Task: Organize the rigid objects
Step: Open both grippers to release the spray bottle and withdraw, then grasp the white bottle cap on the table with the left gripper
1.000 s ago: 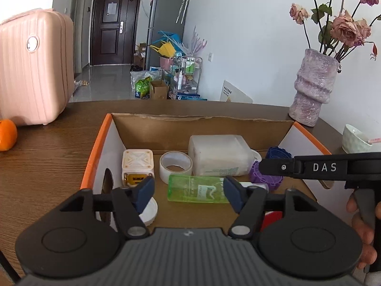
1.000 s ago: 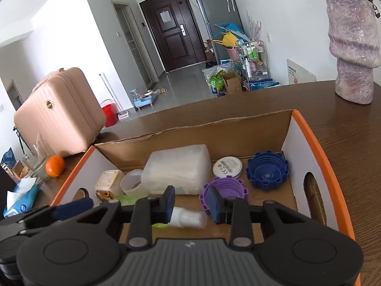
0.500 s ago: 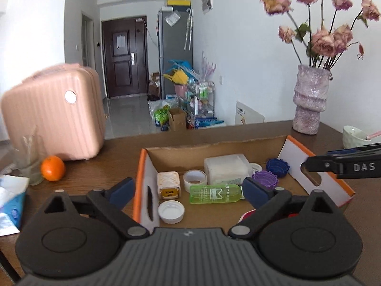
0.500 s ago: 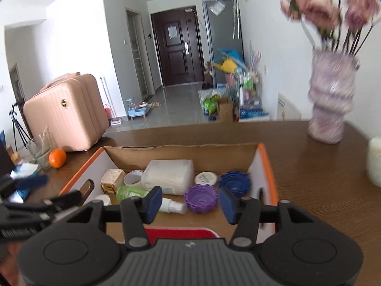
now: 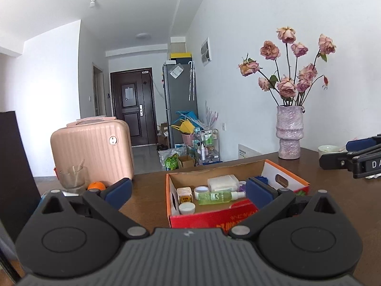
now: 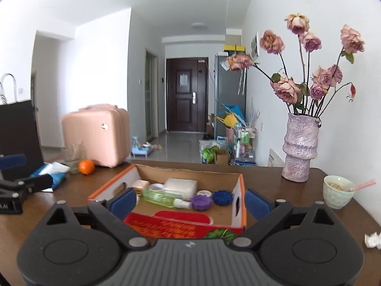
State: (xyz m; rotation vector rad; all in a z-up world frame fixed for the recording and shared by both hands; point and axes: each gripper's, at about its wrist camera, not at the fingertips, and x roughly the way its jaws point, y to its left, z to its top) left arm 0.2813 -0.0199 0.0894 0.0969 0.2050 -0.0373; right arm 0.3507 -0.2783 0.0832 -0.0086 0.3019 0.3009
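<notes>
Left wrist view gives me the cardboard box (image 5: 240, 217) on the brown surface (image 5: 147, 190), open at the top. Inside it the green spray bottle (image 5: 218, 197) lies on its side, long axis across the box, white nozzle toward the right wall. Around it sit a white tape roll (image 5: 201, 190), a cream cube (image 5: 184, 194), a white lid (image 5: 187, 208) and a pale rectangular tub (image 5: 222, 183). From the right wrist view I also see a purple cap (image 6: 202, 202) and a blue cap (image 6: 222, 197) side by side near the right wall.

My left tongs (image 5: 188, 190) point a little downward at the box from short of it, jaws spread wide with nothing gripped; they have just been opening. My right tongs (image 6: 190, 199) sit likewise, jaws wide and bare, also just opened.

Beyond the box stand a pink suitcase (image 5: 92, 147), an orange (image 5: 96, 186), a glass (image 5: 72, 178), a vase of dried roses (image 5: 289, 133) and a bowl (image 6: 338, 194).
</notes>
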